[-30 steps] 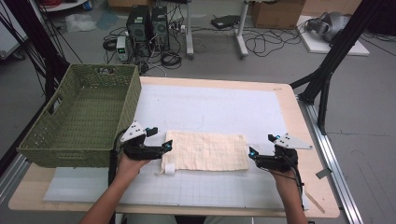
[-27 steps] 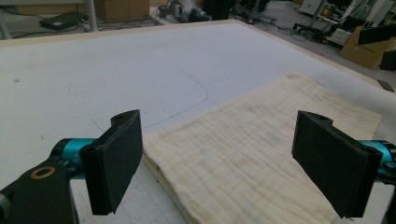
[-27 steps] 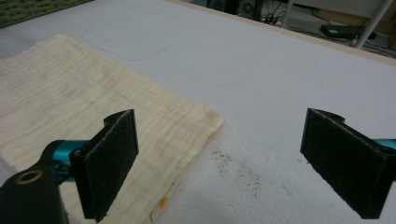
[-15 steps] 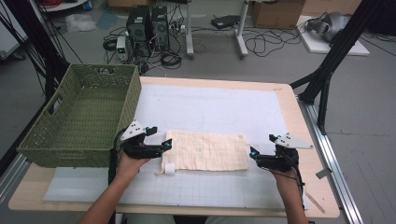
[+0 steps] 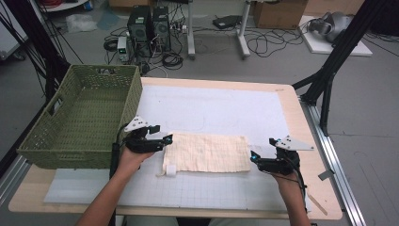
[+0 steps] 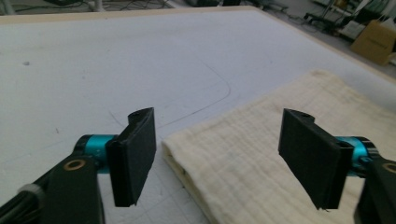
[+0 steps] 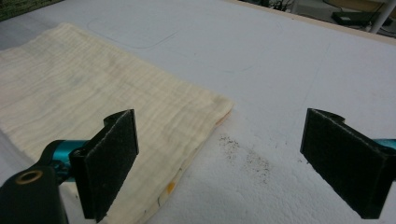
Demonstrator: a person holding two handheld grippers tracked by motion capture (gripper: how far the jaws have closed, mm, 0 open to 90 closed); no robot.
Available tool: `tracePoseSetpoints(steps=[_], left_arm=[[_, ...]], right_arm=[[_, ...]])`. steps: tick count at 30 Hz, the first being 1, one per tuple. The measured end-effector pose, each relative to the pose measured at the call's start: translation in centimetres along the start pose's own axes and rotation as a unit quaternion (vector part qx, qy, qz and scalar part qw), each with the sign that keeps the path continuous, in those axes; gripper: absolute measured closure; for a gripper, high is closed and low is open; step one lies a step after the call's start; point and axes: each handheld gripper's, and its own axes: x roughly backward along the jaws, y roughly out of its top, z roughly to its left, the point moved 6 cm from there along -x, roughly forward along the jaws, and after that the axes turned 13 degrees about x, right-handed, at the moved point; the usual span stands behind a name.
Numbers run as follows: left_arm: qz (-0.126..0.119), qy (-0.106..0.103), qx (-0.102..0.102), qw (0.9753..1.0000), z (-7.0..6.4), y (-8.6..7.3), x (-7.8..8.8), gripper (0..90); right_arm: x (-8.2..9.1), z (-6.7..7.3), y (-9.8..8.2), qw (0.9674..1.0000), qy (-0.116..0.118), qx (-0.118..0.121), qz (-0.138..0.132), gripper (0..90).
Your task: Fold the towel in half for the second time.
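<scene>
Folded cream cloth (image 5: pixel 207 153) lies flat on the white mat (image 5: pixel 211 108), near the front middle of the table (image 5: pixel 291 101), long side running left to right, with a small white tag (image 5: pixel 170 170) at its front-left corner. Left gripper (image 5: pixel 165 140) sits at the cloth's left end, held by the left hand (image 5: pixel 129 157). In the left gripper view its jaws stand apart and straddle the cloth's corner (image 6: pixel 243 158): one pad over bare mat, the other over the fabric, neither pressing on it; the jaws have just been closing a little, with the cloth's edge between them but not clamped. Right gripper (image 5: pixel 254 159) sits at the cloth's right end. In the right gripper view its jaws are wide apart, with the left pad low over the cloth's near edge (image 7: pixel 116 121) and the other over bare mat; nothing gripped. Some dark specks (image 7: pixel 247 158) sit on the mat just off that corner. Green woven basket (image 5: pixel 82 120) stands at the table's left edge, just beside the left gripper, clear of the cloth.
</scene>
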Motion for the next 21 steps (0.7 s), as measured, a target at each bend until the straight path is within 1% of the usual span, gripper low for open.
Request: tracePoseSetpoints(steps=[2,4,5,6,7,8,9,10,12,14,16,19,20,21], left_arm=[[0.013,0.009,0.003,0.9999,0.3,0.0,-0.7,33.2],[0.016,0.021,0.004,0.9996,0.6,0.2,-1.4,36.4],[0.018,0.024,0.008,0.9995,0.7,0.4,-1.7,37.3],[0.024,0.027,0.005,0.9993,0.9,0.5,-2.0,38.5],[0.028,0.035,0.005,0.9990,1.0,0.6,-2.3,40.4],[0.027,0.040,0.014,0.9988,1.1,0.6,-2.6,41.1],[0.029,0.038,0.025,0.9985,1.2,0.5,-2.9,41.1],[0.034,0.039,0.026,0.9983,1.4,0.3,-3.1,42.3],[0.048,0.051,0.017,0.9974,1.8,-0.2,-3.6,44.6],[0.057,0.059,0.012,0.9966,2.1,-0.5,-3.8,46.7],[0.063,0.063,0.010,0.9960,2.1,-0.7,-4.0,49.6],[0.075,0.070,-0.003,0.9947,2.3,-1.0,-4.1,56.0],[0.082,0.074,-0.008,0.9939,2.4,-1.1,-4.2,57.6],[0.086,0.074,-0.009,0.9935,2.4,-1.2,-4.2,59.8]], right_arm=[[-0.1,0.1,0.0,1.0000,0.001,-0.001,0.001,10.6],[-0.2,0.1,0.1,1.0000,0.003,0.001,0.002,10.6],[-0.3,0.2,0.1,1.0000,0.004,-0.001,0.003,10.6],[-0.3,0.2,0.0,1.0000,0.006,0.000,0.002,10.6],[-0.3,0.2,0.0,1.0000,0.007,0.000,0.002,10.6],[-0.3,0.3,0.0,1.0000,0.008,-0.002,0.000,10.6],[-0.3,0.3,0.0,0.9999,0.010,-0.004,-0.001,10.6],[-0.3,0.2,0.0,0.9999,0.012,-0.007,-0.001,10.6],[-0.3,0.2,0.0,0.9999,0.012,-0.010,-0.002,10.6],[-0.3,0.1,-0.1,0.9999,0.013,-0.012,-0.002,10.6],[-0.2,0.1,-0.1,0.9998,0.014,-0.012,-0.001,10.6],[-0.3,0.1,-0.1,0.9998,0.014,-0.011,-0.001,10.6],[-0.3,0.1,-0.1,0.9998,0.014,-0.012,0.000,10.6],[-0.3,0.2,-0.1,0.9998,0.015,-0.014,0.001,10.6]])
